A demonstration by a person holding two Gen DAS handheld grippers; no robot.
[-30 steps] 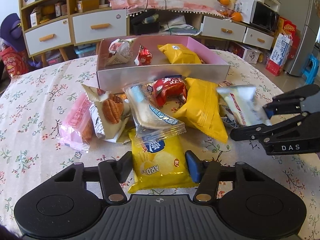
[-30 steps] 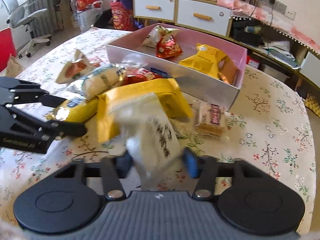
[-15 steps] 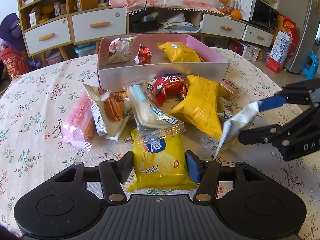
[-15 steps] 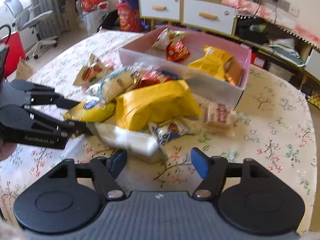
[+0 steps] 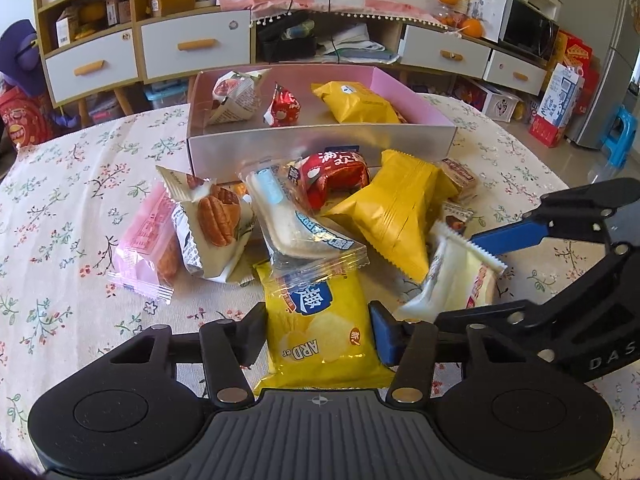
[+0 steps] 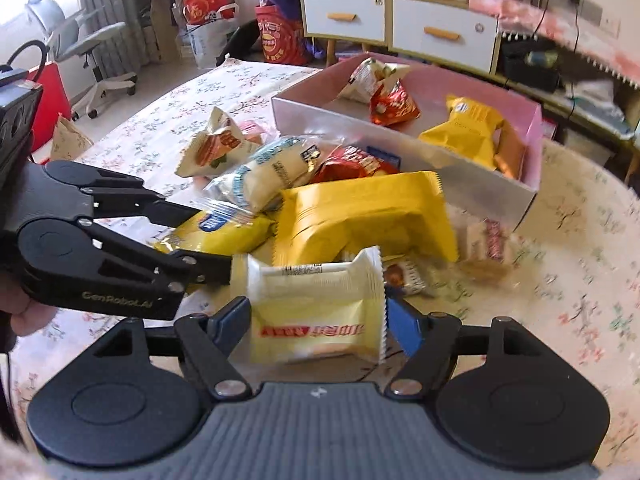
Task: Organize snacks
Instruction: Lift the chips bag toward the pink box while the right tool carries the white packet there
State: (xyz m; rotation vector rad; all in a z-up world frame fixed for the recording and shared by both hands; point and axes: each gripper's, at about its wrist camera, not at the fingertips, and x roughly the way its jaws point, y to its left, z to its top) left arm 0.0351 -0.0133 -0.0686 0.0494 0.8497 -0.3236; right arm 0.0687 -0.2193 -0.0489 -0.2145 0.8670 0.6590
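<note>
Closing the left gripper [image 5: 318, 332] round the yellow chip bag [image 5: 320, 328] near the pile, spreading the right gripper [image 6: 318, 320] wide around the pale wafer packet [image 6: 316, 312], pink box [image 5: 320, 148] waiting far behind.

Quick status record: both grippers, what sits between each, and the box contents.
left gripper: jaws just been closing; pads against sides of yellow chip bag
right gripper: jaws just been opening; cream packet between them, not clamped
pink box: a few packets inside
snack pile: on the table, in front of the box
</note>
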